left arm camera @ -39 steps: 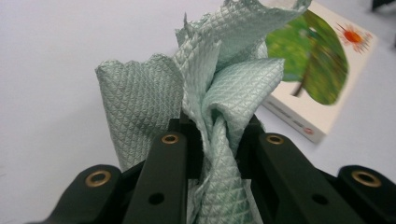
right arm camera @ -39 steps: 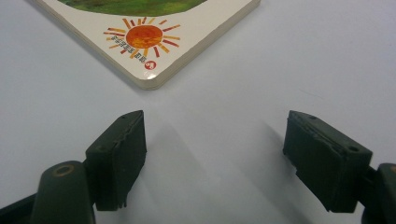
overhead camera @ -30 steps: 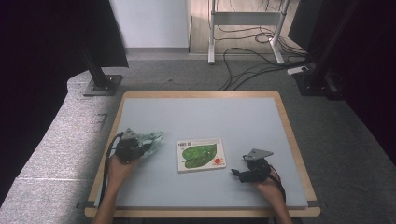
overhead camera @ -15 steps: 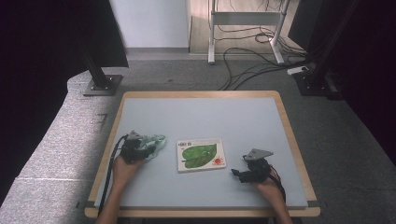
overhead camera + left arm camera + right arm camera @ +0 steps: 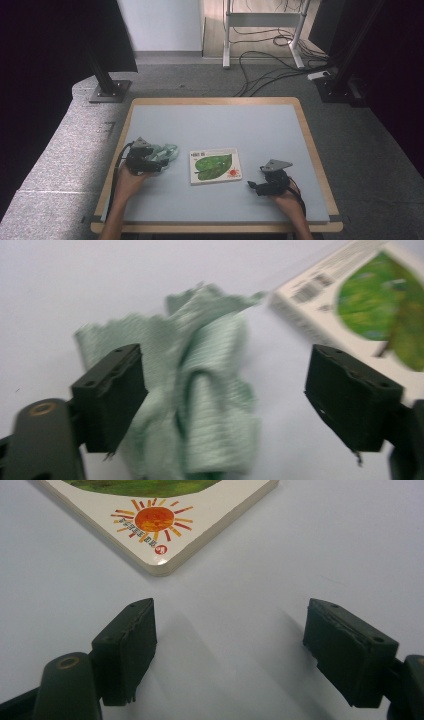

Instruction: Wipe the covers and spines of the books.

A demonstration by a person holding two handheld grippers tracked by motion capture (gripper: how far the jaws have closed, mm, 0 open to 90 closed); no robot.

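- My left hand-held gripper (image 5: 161,164) has just been opening its jaws; they now stand wide apart, and the crumpled green cloth (image 5: 200,390) lies between them without either pad pressing on it.
- In the left gripper view the cloth sits bunched on the bench (image 5: 220,125), nearer my left jaw than my right one, with a corner of the book (image 5: 370,315) showing past the right jaw.
- From the high view, the cloth (image 5: 162,152) lies just to the left of the book (image 5: 215,165), close to it but apart.
- My right hand-held gripper (image 5: 254,186) is on the other side of the book, near its lower right corner, with its jaws spread and nothing between them.
- In the right gripper view, bare bench (image 5: 300,540) lies between my jaws, and the book's corner with the orange sun (image 5: 155,520) printed on it is just ahead, not touching either jaw.
- The book lies flat, its green leaf cover facing up.
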